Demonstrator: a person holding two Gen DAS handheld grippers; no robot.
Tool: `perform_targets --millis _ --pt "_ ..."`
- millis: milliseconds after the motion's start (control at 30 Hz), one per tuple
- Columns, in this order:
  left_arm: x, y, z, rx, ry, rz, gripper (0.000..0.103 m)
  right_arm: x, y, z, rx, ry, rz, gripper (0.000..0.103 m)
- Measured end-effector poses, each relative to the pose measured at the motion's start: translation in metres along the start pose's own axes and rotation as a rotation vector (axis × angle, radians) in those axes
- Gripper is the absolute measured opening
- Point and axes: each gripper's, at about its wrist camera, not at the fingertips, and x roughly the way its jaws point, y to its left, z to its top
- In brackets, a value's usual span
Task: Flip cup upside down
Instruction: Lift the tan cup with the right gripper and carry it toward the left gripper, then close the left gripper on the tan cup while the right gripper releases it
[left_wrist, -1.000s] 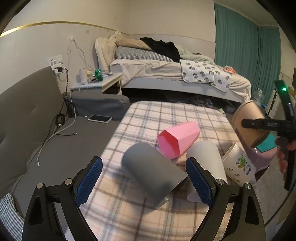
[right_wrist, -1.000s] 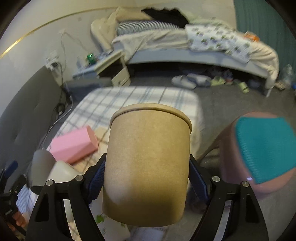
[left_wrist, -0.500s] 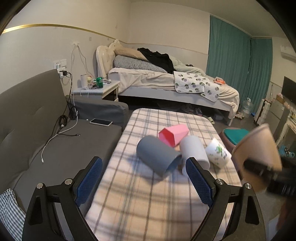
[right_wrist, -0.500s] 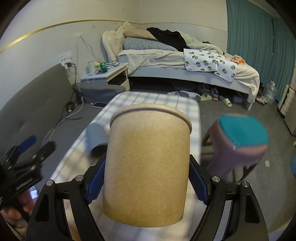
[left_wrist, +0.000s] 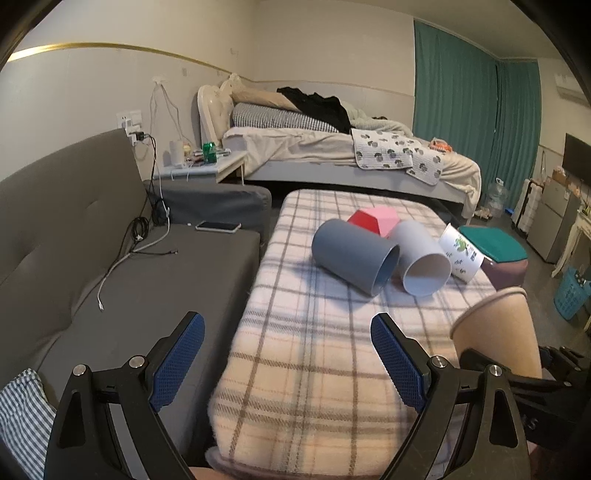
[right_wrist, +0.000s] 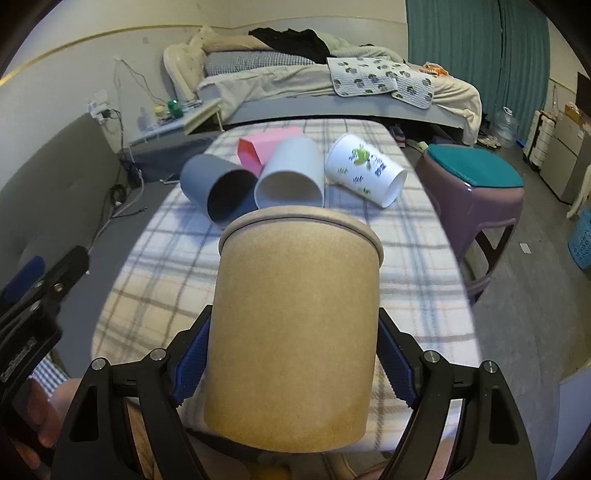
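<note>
Swung back over the near end of the plaid table, the brown cup is pinched by the right gripper while the left gripper is held spread and empty, and a slip may be caused by turning it too quickly.

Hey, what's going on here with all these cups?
A person holds a tool in each hand. The right tool is shut on a brown paper cup above the plaid-covered table. The left tool is open and empty. Four more cups lie tipped over farther back, among them a dark grey cup.
</note>
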Motion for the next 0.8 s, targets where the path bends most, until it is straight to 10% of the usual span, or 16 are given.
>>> perform_targets --millis 333,800 --pt "0.007 -0.005 -0.002 -0.006 0.013 0.016 0.094 0.026 0.000 0.004 0.021 -0.007 0.028 0.093" --pt "-0.031 -0.038 -0.004 -0.028 0.030 -0.076 0.094 -0.050 -0.035 0.008 -0.013 -0.206 -0.025 0.099"
